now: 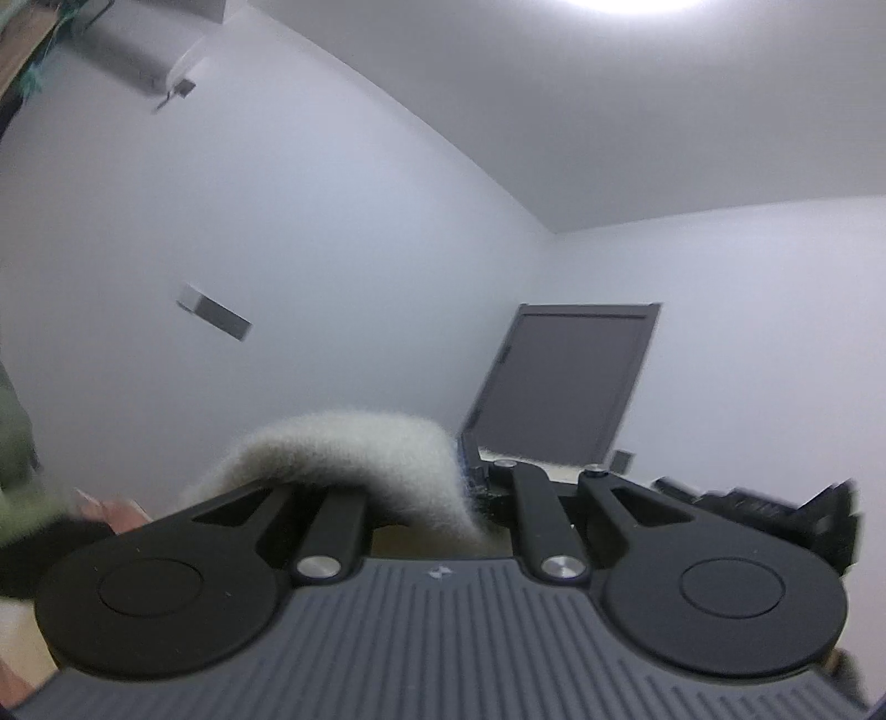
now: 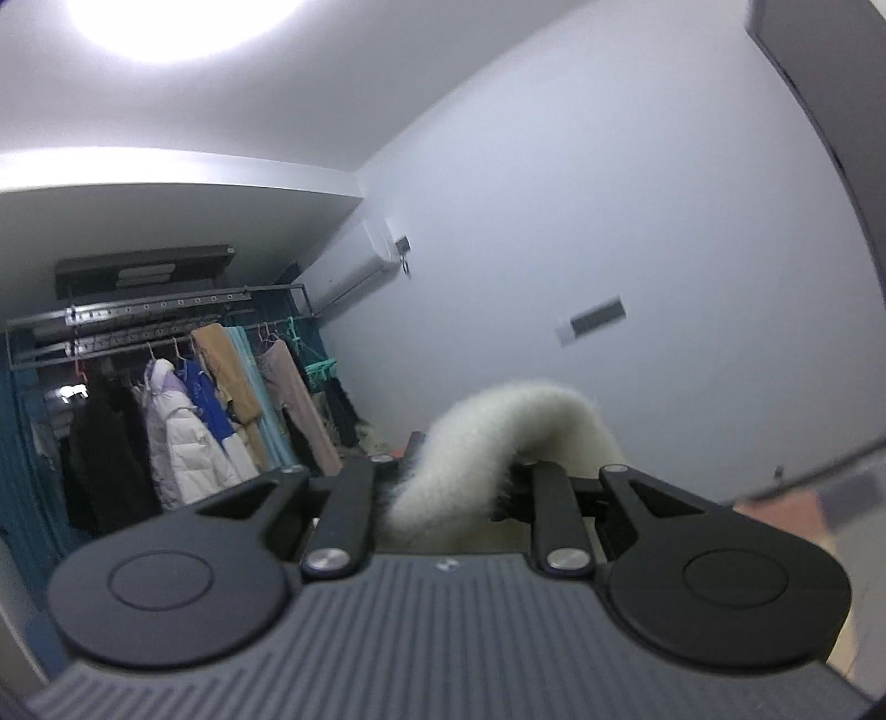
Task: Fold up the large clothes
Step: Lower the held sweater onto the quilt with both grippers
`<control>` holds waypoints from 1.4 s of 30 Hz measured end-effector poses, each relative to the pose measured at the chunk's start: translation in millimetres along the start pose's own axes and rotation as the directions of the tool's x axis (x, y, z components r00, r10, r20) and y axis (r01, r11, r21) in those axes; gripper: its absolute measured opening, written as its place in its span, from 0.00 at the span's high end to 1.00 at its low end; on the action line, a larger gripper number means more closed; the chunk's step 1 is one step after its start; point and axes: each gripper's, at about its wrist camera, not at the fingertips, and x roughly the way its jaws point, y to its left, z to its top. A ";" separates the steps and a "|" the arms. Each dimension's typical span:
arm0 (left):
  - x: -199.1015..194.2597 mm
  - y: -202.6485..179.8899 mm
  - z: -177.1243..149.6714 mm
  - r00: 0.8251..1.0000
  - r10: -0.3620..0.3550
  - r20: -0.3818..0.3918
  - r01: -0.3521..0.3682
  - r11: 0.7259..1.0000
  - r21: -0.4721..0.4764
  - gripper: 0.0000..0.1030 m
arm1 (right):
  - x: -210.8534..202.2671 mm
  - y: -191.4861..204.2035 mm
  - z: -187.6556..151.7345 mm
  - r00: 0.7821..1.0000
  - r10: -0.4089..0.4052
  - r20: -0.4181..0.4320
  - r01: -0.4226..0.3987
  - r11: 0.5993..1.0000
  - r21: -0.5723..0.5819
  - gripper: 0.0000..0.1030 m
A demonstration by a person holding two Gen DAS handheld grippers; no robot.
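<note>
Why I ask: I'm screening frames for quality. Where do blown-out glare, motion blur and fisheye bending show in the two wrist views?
Left wrist: ceiling light blown out at the top edge, wall lines bowed, dark clutter at right smeared. Right wrist: ceiling light glaring at upper left, hanging clothes soft, right edge blurred.

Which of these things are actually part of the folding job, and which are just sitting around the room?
Part of the job:
- fluffy white garment, gripped by both
- left tool
- right tool

Just there:
- hanging clothes on the rack
- air conditioner
- dark door
- ceiling light
</note>
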 end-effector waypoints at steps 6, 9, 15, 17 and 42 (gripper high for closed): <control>68.8 24.4 15.4 0.997 0.071 -0.028 -0.071 0.997 0.012 0.86 | 58.8 -6.3 17.6 0.997 -0.076 0.003 0.076 0.995 -0.068 0.78; 114.6 65.6 -17.6 0.988 0.122 -0.095 -0.119 0.992 0.032 0.86 | 100.8 -41.5 -3.1 0.989 -0.129 -0.068 0.128 0.991 -0.026 0.78; 208.5 178.0 -121.6 0.939 0.233 -0.252 -0.240 0.971 0.005 0.86 | 191.9 -130.9 -95.3 0.953 -0.224 -0.203 0.227 0.974 -0.007 0.78; 239.6 216.1 -161.8 0.923 0.281 -0.262 -0.288 0.958 0.012 0.86 | 229.3 -165.9 -133.5 0.936 -0.251 -0.245 0.263 0.965 0.015 0.78; 441.4 457.5 -391.5 0.697 0.412 -0.587 -0.495 0.869 0.022 0.85 | 450.5 -383.2 -388.7 0.781 -0.375 -0.500 0.455 0.890 0.042 0.77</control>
